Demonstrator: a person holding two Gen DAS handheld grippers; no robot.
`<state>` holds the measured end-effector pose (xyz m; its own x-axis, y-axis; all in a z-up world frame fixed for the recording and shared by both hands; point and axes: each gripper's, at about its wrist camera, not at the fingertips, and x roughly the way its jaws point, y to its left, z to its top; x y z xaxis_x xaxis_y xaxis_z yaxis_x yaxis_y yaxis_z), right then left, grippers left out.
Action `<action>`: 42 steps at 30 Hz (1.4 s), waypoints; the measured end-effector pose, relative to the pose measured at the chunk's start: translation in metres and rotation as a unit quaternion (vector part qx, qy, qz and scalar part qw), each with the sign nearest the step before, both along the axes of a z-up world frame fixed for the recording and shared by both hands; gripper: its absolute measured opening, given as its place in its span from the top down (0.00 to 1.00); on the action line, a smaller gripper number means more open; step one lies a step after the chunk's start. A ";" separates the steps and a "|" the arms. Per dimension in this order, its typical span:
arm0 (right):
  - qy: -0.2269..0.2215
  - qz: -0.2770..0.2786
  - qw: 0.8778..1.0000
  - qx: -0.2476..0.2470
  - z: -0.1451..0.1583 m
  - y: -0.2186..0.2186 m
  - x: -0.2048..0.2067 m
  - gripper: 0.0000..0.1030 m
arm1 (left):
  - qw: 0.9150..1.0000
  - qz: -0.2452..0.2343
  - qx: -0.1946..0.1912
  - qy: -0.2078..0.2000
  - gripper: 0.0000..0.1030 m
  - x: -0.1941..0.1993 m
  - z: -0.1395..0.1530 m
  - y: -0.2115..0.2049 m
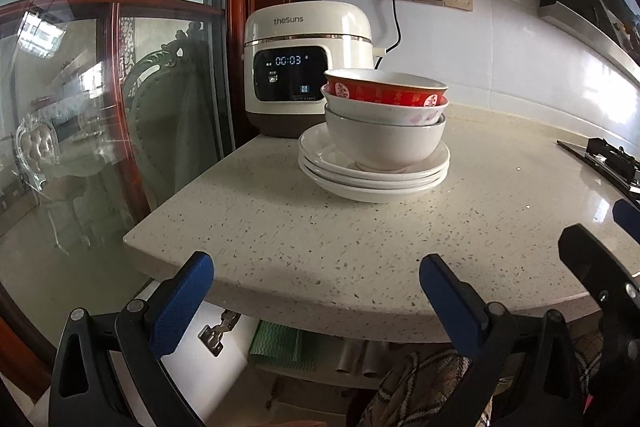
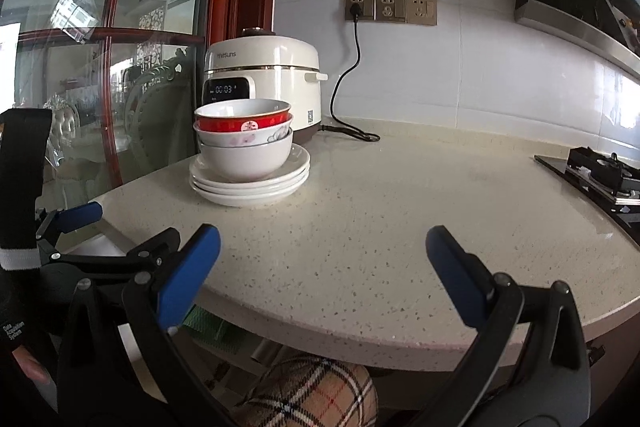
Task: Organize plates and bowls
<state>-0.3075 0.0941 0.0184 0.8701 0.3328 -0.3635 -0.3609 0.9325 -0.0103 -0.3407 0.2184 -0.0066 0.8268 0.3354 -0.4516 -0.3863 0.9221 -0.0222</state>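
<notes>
Here, both my grippers hang empty at the bench's near edge.
Left gripper [image 1: 316, 277] and right gripper [image 2: 322, 249] have fingers spread wide; three nested bowls [image 2: 245, 143] sit on stacked plates [image 2: 250, 187] on the bench [image 2: 400, 211], just before the rice cooker [image 2: 276, 75].

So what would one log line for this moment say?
left hand-held gripper open | right hand-held gripper open | bowls stacked on plates | untouched
</notes>
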 end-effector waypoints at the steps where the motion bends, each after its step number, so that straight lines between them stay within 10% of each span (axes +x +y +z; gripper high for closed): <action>1: 0.003 -0.001 1.000 0.000 -0.001 0.000 0.001 0.00 | 1.000 0.000 -0.001 0.001 0.00 0.001 0.000 0.000; 42: 0.032 -0.001 0.999 0.014 -0.006 -0.008 0.005 0.00 | 1.000 0.003 -0.004 0.000 0.00 0.000 -0.003 0.000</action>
